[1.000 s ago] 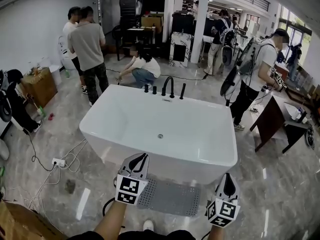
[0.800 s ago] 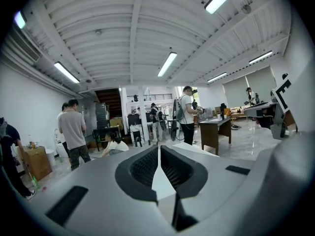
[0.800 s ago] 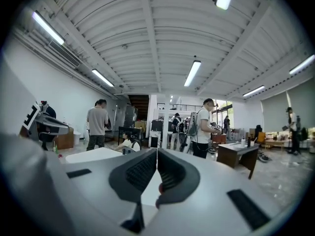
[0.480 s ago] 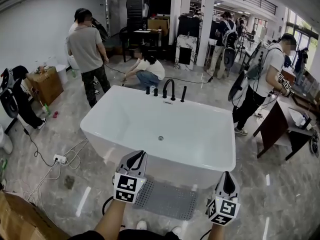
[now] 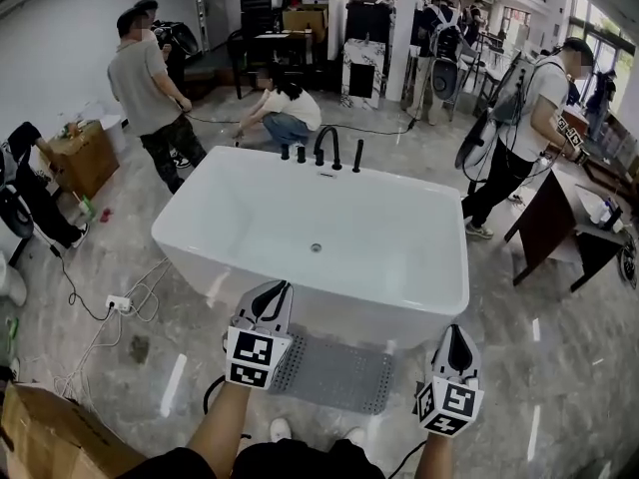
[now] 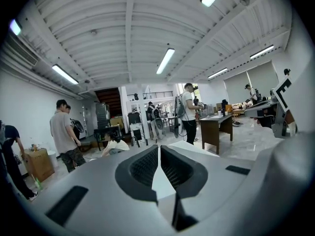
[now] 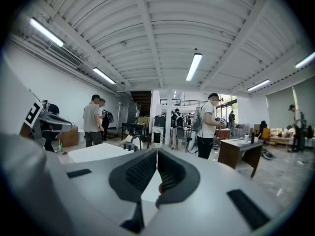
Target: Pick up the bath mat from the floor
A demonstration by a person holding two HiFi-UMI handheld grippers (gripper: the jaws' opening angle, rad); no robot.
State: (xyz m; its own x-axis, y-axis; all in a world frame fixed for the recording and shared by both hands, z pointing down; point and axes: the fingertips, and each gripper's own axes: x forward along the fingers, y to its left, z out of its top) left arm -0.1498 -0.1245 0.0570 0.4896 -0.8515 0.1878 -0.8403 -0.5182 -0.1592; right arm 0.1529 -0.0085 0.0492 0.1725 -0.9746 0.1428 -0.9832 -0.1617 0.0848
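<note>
Both left gripper (image 5: 279,287) and right gripper (image 5: 455,329), jaws closed empty, point seemingly level, flanking the bath mat (image 5: 335,373).

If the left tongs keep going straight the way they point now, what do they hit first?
Most likely the near wall of the bathtub, just ahead of the left tongs. The bath mat lies lower, under that line. Exact height is unclear.

The grey, dotted bath mat (image 5: 337,372) lies flat on the floor against the bathtub (image 5: 200,247).
</note>
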